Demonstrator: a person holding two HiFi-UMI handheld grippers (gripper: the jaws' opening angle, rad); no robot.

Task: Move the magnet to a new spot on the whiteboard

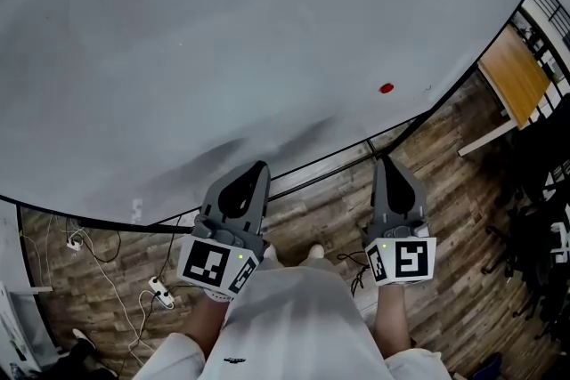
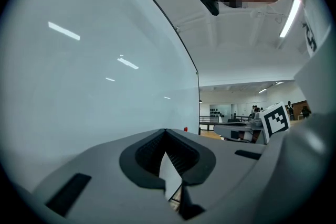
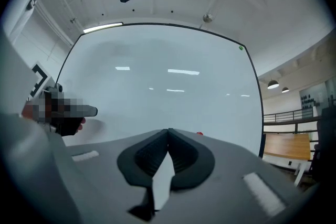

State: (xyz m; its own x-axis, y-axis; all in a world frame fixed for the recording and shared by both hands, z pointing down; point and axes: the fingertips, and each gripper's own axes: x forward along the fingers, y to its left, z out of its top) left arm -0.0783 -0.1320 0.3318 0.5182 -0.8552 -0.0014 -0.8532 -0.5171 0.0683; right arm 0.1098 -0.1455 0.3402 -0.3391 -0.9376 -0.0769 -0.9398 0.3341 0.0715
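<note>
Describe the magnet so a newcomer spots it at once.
Start at the big whiteboard filling the head view. Near its lower right edge, just ahead of the right gripper, sits the magnet: a small round red dot, the only red thing on the board.

Magnet [image 1: 386, 88] on whiteboard [image 1: 223, 31], ahead of R tool [image 1: 390, 163], apart.

My L gripper [image 2: 166, 131]: jaws together at tips, nothing btwn. Whiteboard [image 2: 94, 86] fills left + ahead of claw. I see tiny red magnet [image 2: 185, 128] on it, beyond tips, slightly right.
</note>
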